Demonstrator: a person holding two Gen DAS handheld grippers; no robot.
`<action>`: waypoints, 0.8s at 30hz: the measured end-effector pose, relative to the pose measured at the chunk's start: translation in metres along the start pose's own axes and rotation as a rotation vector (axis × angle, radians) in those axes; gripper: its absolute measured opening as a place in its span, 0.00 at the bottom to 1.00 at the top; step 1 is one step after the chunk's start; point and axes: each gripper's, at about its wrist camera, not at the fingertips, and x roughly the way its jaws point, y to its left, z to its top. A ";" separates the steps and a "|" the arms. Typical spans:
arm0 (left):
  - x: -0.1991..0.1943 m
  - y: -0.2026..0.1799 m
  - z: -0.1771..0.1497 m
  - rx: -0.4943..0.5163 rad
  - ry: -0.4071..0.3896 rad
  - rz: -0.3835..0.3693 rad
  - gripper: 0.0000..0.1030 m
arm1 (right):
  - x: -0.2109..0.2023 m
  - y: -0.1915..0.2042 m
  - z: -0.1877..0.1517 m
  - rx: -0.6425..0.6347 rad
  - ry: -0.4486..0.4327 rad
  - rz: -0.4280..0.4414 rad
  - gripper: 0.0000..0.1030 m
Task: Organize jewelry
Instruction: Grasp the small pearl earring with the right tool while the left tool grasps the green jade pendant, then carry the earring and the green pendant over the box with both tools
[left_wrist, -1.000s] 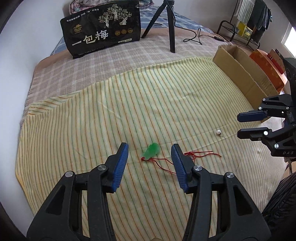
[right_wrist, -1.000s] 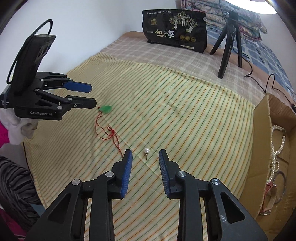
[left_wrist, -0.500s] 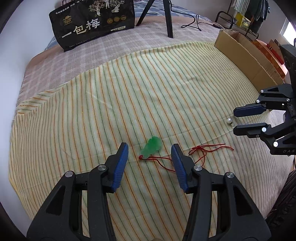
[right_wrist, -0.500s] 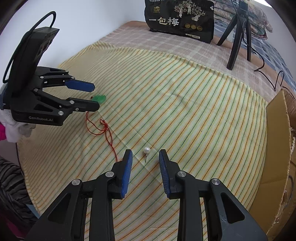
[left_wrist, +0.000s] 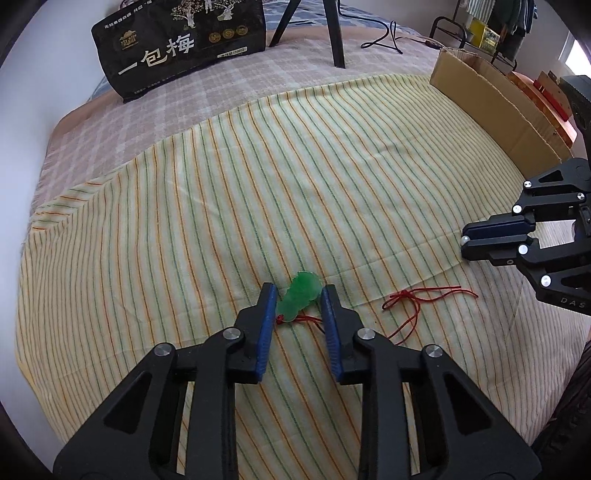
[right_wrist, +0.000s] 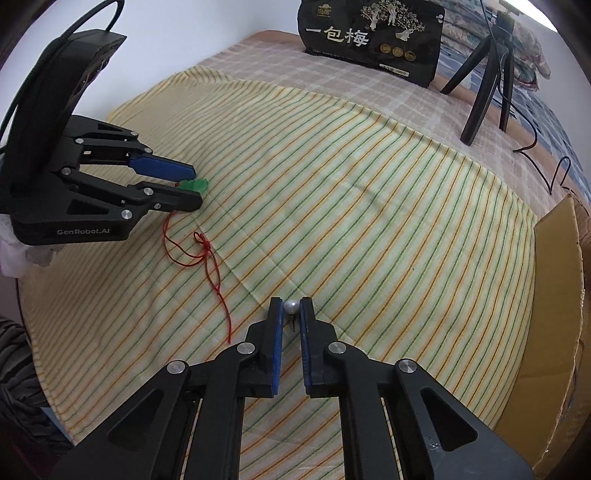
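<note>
On the bed I see a black snack bag (left_wrist: 181, 48), a tripod (right_wrist: 484, 85) and a cardboard box (left_wrist: 491, 107), its contents cut off. My left gripper (left_wrist: 298, 301) has just closed onto the green pendant (left_wrist: 300, 297); its red cord (left_wrist: 417, 306) trails aside. My right gripper (right_wrist: 291, 314) pinches the pearl earring (right_wrist: 291, 307), its post barely visible.

Likely a home bedroom, striped cloth (left_wrist: 258, 166) over bed, folded quilts (right_wrist: 517, 40), clothes rack (left_wrist: 498, 26)
</note>
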 end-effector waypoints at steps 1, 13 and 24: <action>0.000 0.000 0.000 -0.002 -0.002 0.004 0.13 | 0.000 0.001 0.000 -0.002 -0.001 -0.001 0.07; -0.024 -0.006 -0.004 -0.036 -0.063 0.020 0.12 | -0.022 0.003 -0.004 0.022 -0.054 0.008 0.06; -0.074 -0.019 0.000 -0.061 -0.158 -0.004 0.12 | -0.062 -0.002 -0.014 0.056 -0.126 -0.005 0.07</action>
